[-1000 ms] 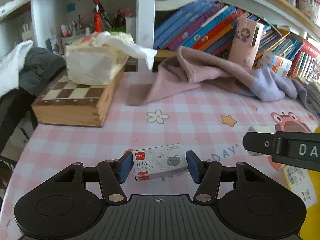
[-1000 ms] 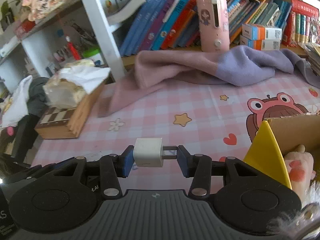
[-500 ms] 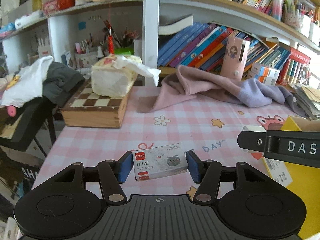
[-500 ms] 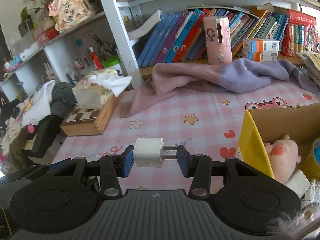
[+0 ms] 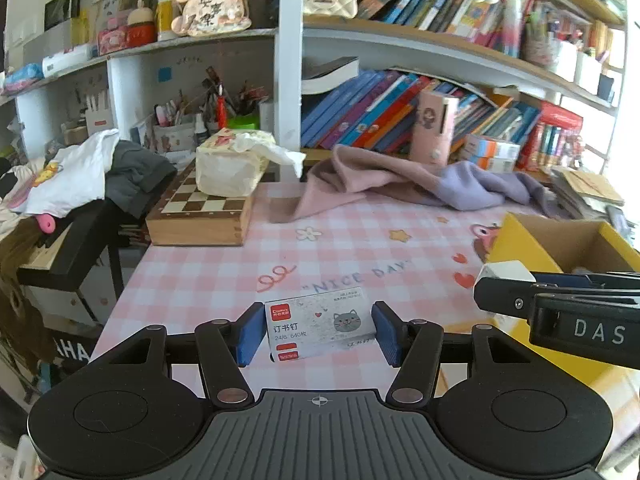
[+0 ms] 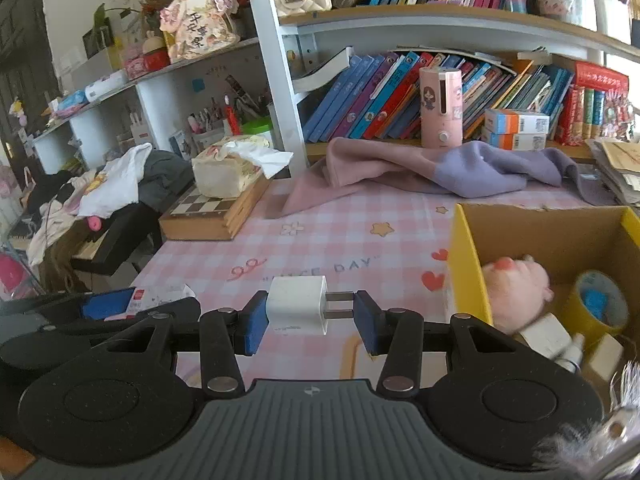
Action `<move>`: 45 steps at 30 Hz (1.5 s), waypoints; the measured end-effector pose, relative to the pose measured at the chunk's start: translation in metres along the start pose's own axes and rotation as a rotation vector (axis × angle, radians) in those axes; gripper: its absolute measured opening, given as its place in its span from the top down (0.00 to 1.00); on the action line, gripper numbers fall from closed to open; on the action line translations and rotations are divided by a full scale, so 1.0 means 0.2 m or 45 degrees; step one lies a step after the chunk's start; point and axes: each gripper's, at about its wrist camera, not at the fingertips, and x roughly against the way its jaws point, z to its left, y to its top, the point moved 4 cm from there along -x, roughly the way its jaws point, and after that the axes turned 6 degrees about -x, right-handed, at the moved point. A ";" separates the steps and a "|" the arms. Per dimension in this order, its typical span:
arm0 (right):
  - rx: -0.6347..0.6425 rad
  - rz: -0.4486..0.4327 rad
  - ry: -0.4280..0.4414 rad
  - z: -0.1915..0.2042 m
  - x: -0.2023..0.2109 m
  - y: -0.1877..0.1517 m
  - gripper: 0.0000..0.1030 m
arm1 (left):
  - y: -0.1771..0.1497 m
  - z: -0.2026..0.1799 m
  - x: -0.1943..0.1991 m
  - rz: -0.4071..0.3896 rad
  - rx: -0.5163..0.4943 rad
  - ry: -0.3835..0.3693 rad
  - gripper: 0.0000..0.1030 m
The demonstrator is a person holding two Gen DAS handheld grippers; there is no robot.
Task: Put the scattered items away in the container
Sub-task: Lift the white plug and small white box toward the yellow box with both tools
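My left gripper [image 5: 318, 330] is shut on a white staple box [image 5: 320, 327] with a cat drawing, held above the pink checked table. My right gripper [image 6: 310, 318] is shut on a white charger plug [image 6: 297, 310], its prongs pressed against the right pad. The yellow cardboard box [image 6: 466, 276] sits at the right of the table; inside lie a pink plush toy [image 6: 514, 284], a yellow tape roll [image 6: 598, 304] and small white items. In the left wrist view the right gripper's finger [image 5: 560, 312] crosses in front of the box [image 5: 516, 246], with the charger's white corner [image 5: 502, 270] showing.
A wooden chess box [image 5: 200, 212] with a tissue pack [image 5: 230, 170] on it stands at the table's back left. A pink and purple cloth [image 5: 400, 180] lies along the back. Bookshelves rise behind. A dark chair with clothes [image 5: 80, 184] stands left of the table.
Both grippers have pulled back from the shelves and risen, each keeping its item. The yellow box has come further into both views, its inside now visible.
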 end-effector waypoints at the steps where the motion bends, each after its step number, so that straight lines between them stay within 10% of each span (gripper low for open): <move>1: 0.003 -0.003 -0.002 0.00 0.03 -0.02 0.58 | -0.01 -0.01 0.04 -0.006 -0.005 -0.007 0.45; 20: 0.016 0.015 -0.084 -0.06 0.61 -0.35 0.58 | -0.23 -0.22 0.55 -0.079 -0.057 -0.223 0.45; 45: -0.140 0.051 -0.418 -0.47 1.04 -0.62 0.58 | -0.36 -0.63 0.68 0.002 -0.141 -0.547 0.45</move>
